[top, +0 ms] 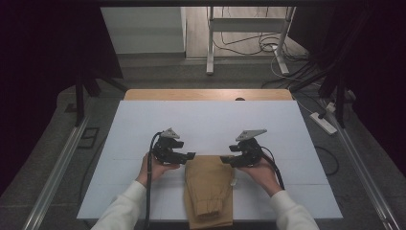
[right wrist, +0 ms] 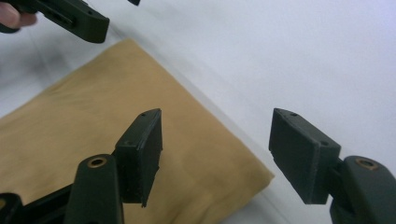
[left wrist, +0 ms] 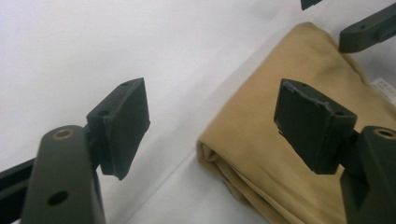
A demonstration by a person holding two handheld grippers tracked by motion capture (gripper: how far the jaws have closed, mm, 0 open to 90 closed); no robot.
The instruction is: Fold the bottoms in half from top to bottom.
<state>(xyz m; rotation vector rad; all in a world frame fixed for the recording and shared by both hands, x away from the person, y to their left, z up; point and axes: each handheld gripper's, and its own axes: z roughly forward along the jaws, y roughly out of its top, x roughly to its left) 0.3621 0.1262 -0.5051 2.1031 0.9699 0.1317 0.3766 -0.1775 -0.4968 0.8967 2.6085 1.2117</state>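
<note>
- Both tongs stand apart with nothing between the pads: the left tongs [top: 187,155] hover at the far-left corner of the folded tan trousers [top: 209,189], the right tongs [top: 226,159] at the far-right corner.
- Those trousers lie folded into a narrow stack on the white surface [top: 143,124], near its front edge, with the cuffs hanging just over that edge toward the person.
- From the left gripper view, the garment's folded corner [left wrist: 208,144] sits between the pads but below them, untouched.
- From the right gripper view, the other corner [right wrist: 261,177] lies likewise beneath the gap.
- To grip well, I judge each hand should drop level with the cloth, take all layers at its corner, and close both at once so the fold stays square.
</note>
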